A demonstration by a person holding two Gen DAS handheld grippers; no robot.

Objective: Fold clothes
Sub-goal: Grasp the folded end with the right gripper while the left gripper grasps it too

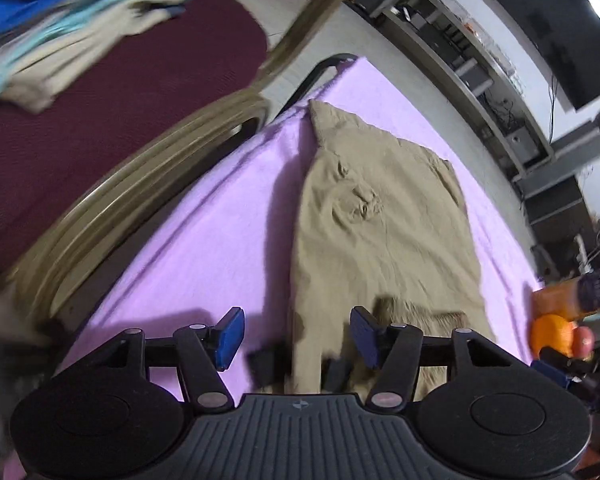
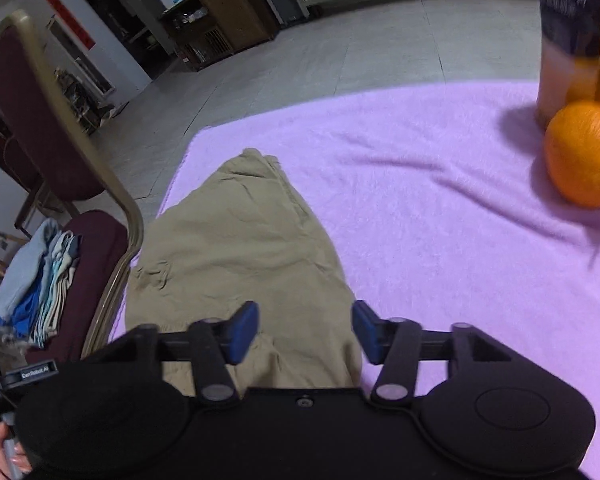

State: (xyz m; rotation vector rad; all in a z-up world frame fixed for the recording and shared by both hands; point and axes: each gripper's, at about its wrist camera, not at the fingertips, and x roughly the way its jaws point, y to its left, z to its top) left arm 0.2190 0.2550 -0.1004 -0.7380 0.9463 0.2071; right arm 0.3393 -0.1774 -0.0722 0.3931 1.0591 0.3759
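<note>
Khaki trousers [image 1: 384, 240] spread flat on a pink blanket [image 1: 204, 248] over the table, lying lengthwise away from both cameras; wrinkled around the pocket, one narrow end reaching toward the far edge of the blanket.

Left gripper [image 1: 298, 334] poised above the near end of the trousers, jaws parted, blue pads [image 1: 230, 336] clear of the cloth; nothing clamped; left edge of the trousers showing in the gap, dark shadows of the fingers falling on the blanket and the cloth below.

Right gripper [image 2: 306, 330] likewise unclenched over the near end of the trousers [image 2: 240, 252], pads [image 2: 366, 334] apart and grasping nothing; khaki cloth visible between them, right edge of the garment running just inside the right pad.

Beside the table on the left, a chair [image 2: 60, 128] with dark red upholstery and a gold frame; on its seat a stack of folded clothes [image 2: 36, 280] in blue, light blue and beige.

Far right of the blanket: an orange [image 2: 584, 152], just beside a tall container [image 2: 572, 40] with a dark label; both blurred.

Tiled floor and shelving beyond the table.
</note>
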